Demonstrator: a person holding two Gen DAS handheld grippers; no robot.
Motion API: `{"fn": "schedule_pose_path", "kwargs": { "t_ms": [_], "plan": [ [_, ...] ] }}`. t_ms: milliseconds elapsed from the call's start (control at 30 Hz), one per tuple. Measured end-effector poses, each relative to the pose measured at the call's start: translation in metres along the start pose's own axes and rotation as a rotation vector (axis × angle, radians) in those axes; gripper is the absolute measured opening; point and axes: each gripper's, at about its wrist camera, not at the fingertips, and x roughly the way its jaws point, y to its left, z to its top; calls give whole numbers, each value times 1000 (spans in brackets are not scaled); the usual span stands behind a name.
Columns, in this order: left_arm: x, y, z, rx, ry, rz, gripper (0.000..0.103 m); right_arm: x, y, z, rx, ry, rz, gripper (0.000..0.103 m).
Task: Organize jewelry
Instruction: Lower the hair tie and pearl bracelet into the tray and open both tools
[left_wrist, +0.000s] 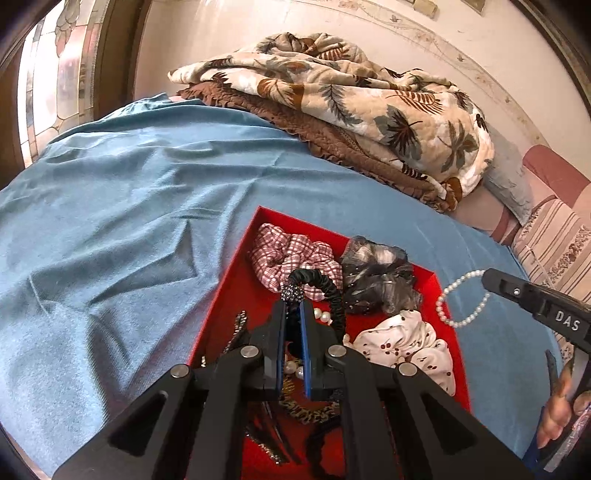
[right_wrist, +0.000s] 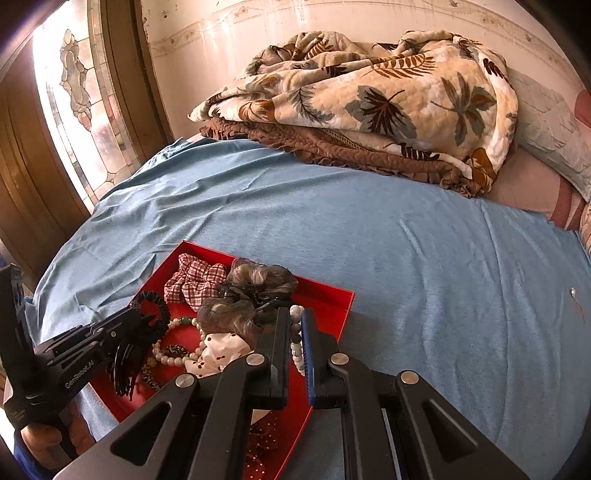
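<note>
Red shallow cardboard tray (left_wrist: 225, 295) on blue bedsheet (left_wrist: 110, 221), crowded with scrunchies and beads. Left gripper (left_wrist: 293, 306) clamped on black ruched fabric hair tie with beaded knot (left_wrist: 325, 286), lifted over the tray's middle. Right gripper (right_wrist: 295, 321) pinched on white pearl-bead bracelet (left_wrist: 458, 299), hanging just off the tray's right edge above the sheet. Judgement: both light; tie soft, springy, grips anywhere; bracelet limp, slippery, elastic could snap, so hold across the beads and avoid tugging.
</note>
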Motion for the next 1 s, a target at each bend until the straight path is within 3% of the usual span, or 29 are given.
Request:
{"fn": "schedule_pose_path", "kwargs": {
  "t_ms": [1000],
  "plan": [
    [19,-5,0,48,34,114,7,59,-4,-23,11,147,13,7]
  ]
}}
